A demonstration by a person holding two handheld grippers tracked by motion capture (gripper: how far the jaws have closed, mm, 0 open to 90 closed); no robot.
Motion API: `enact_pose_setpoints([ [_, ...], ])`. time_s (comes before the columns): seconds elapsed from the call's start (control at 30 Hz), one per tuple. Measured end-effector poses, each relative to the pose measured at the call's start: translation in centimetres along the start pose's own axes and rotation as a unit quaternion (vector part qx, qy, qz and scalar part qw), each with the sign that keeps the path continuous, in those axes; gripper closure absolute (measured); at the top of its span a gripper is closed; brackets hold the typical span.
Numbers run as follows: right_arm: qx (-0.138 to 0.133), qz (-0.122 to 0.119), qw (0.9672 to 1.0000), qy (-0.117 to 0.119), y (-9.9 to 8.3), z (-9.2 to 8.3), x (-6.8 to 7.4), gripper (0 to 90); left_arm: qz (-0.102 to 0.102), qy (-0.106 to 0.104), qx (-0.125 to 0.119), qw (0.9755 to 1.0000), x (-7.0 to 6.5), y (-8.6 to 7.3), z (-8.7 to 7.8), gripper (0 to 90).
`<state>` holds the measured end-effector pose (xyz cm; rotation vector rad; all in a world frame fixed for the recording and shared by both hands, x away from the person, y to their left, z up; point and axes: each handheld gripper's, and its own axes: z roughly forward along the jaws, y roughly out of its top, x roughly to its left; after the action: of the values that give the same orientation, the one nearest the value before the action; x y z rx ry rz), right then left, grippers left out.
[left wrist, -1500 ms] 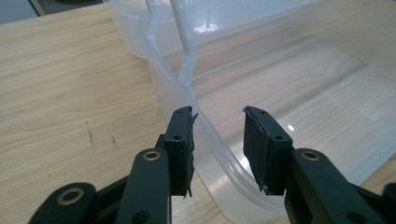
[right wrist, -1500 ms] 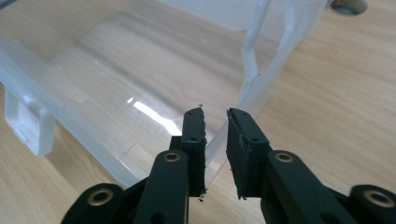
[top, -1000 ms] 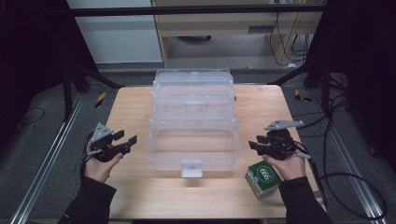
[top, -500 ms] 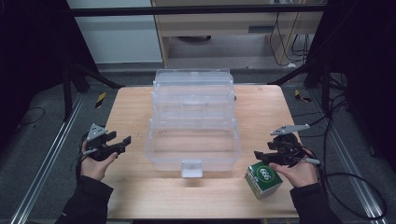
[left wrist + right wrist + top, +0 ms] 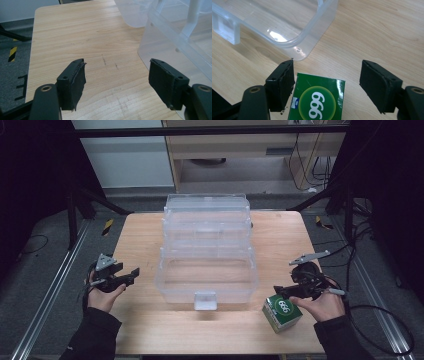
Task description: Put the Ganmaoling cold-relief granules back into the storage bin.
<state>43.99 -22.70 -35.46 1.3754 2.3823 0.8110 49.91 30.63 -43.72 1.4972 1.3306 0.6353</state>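
Small green cardboard box point(image 5: 318, 100) lies on the wooden table point(image 5: 280, 240) just off the front right corner of the clear plastic tiered storage box point(image 5: 207, 250), between the spread, just-opened jaws of the right gripper point(image 5: 327, 82), near pad alongside, far pad clear (no grip). Likely light, stiff-walled, crushable: take across flat sides. Label reads "999". Left gripper point(image 5: 116, 80) released, empty.

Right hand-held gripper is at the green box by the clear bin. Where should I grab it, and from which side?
Probably across the two long side faces of the green box, coming down from above, as the right hand-held gripper already sits. The box lies flat on the table, top face up, narrower than the open jaws, and clear of the bin corner.
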Motion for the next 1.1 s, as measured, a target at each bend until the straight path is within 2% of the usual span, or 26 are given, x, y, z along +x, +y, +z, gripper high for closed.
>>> enact_pose_setpoints([
  [0.17,0.014,0.001,0.9999,-0.004,-0.1,0.0,0.4,22.5,-0.002,0.004,0.003,1.0,0.3,0.0,0.0,28.5],
  [0.3,0.038,-0.007,0.9992,-0.006,-0.4,0.5,0.8,19.4,0.001,0.003,0.005,1.0,0.2,-0.2,0.0,28.4],
  [0.43,0.05,-0.006,0.9987,-0.006,-0.7,0.9,1.0,16.7,0.002,0.005,0.003,1.0,0.3,-0.2,-0.2,28.2],
  [0.63,0.092,-0.011,0.9956,-0.013,-0.9,1.7,1.3,10.4,0.0,0.009,0.004,0.9999,0.6,-0.2,-0.4,27.9],
  [0.83,0.102,-0.014,0.9946,-0.011,-1.3,2.6,1.4,8.4,0.002,0.008,0.009,0.9999,0.6,-0.2,-0.3,27.5],
  [1.1,0.123,-0.007,0.9924,-0.008,-1.8,3.5,1.2,5.5,0.005,0.008,0.015,0.9998,0.6,-0.4,-0.2,27.0],
])
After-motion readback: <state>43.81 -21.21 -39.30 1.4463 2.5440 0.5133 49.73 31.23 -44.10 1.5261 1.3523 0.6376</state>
